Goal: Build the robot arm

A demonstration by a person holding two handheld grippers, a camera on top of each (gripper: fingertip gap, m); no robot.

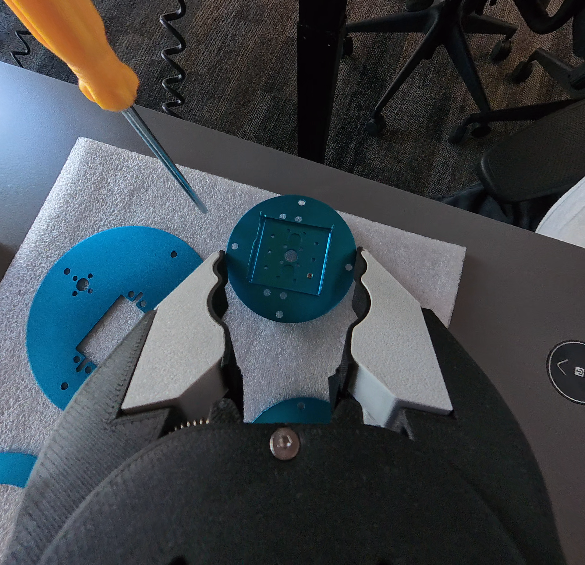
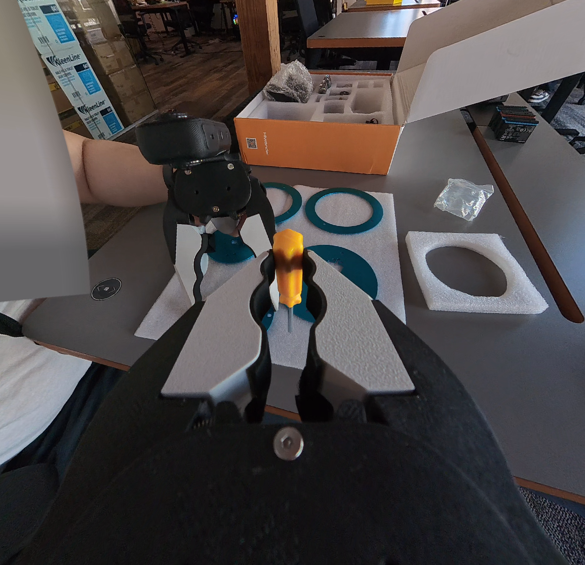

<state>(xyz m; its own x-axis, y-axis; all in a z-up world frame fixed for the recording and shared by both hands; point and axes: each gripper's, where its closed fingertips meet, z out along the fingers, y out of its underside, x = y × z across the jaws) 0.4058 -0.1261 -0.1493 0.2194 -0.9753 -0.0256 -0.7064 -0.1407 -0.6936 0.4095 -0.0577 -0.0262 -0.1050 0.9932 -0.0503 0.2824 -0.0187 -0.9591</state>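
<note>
Below, in the left wrist view, the left gripper stood spread around a small blue disc on white foam, beside a larger blue plate. Meanwhile, the right wrist view showed the right gripper clamping an orange screwdriver, with an orange box beyond.

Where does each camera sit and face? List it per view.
Left wrist view: on the left gripper, looking down at the small blue disc between its open jaws.
Right wrist view: on the right gripper, facing across the table; a forearm shows.
Shared: screwdriver, foam sheet, disc.
</note>
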